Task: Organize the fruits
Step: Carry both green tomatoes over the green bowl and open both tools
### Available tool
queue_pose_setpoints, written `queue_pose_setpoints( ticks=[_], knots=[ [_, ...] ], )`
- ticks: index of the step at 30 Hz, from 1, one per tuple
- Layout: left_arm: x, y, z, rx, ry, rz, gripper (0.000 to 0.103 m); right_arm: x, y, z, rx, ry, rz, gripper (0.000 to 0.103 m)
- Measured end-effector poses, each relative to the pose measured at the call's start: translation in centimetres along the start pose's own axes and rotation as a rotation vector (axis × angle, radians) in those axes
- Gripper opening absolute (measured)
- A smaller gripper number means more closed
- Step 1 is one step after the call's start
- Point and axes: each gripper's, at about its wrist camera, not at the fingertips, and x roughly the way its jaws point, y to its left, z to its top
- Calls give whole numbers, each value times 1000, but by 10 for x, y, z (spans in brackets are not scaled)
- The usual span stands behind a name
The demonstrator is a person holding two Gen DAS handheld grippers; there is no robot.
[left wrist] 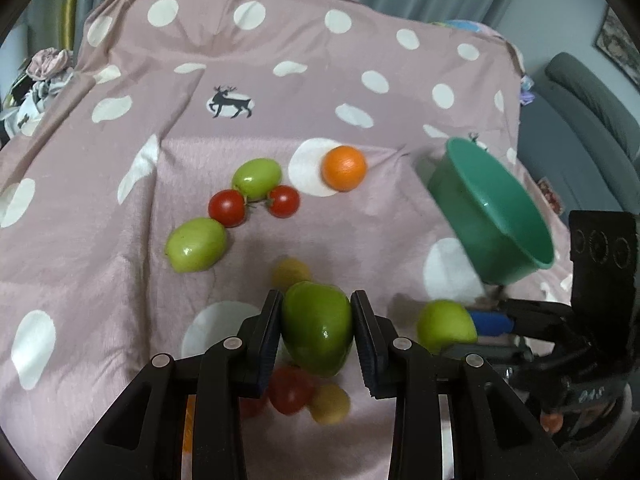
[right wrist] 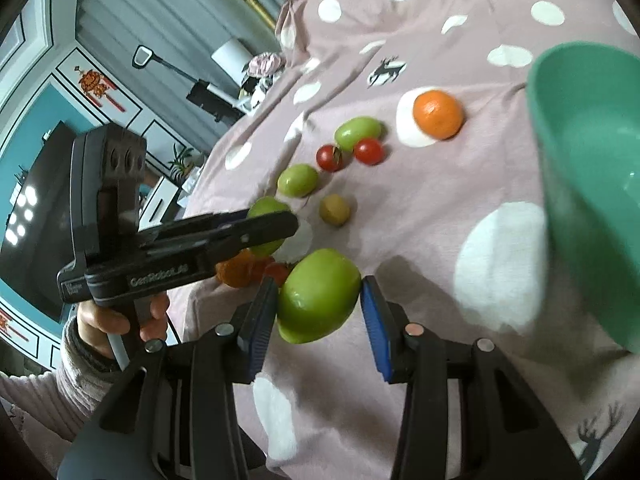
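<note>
My left gripper [left wrist: 316, 320] is shut on a green fruit [left wrist: 316, 328] and holds it above the pink spotted cloth [left wrist: 120, 280]. My right gripper [right wrist: 318, 312] has a second green fruit [right wrist: 316, 296] between its blue pads; the left pad touches it and a small gap shows at the right pad. This fruit also shows in the left wrist view [left wrist: 446, 326]. A green bowl [left wrist: 492, 216] sits tilted at the right, large in the right wrist view [right wrist: 592, 184]. An orange [left wrist: 344, 168], two red tomatoes [left wrist: 227, 208] and two green fruits [left wrist: 196, 245] lie on the cloth.
A yellowish fruit [left wrist: 291, 273] lies just beyond my left gripper; a red tomato [left wrist: 290, 390] and another yellowish fruit [left wrist: 330, 404] lie under it. A grey sofa [left wrist: 580, 120] stands to the right. Clothes [left wrist: 44, 76] are piled at the far left edge.
</note>
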Motion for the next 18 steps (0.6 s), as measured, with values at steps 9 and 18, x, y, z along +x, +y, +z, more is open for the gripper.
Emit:
queue_pose_setpoints(
  ticks=[9,18],
  knots=[
    [-20,-23,4,24,-53,-31,35,-35,-4,-3,7,-77,-12,43],
    [-18,-59,22,96,-87,-67,35,-78,-24,-1,36,-199,-41,43]
  ],
)
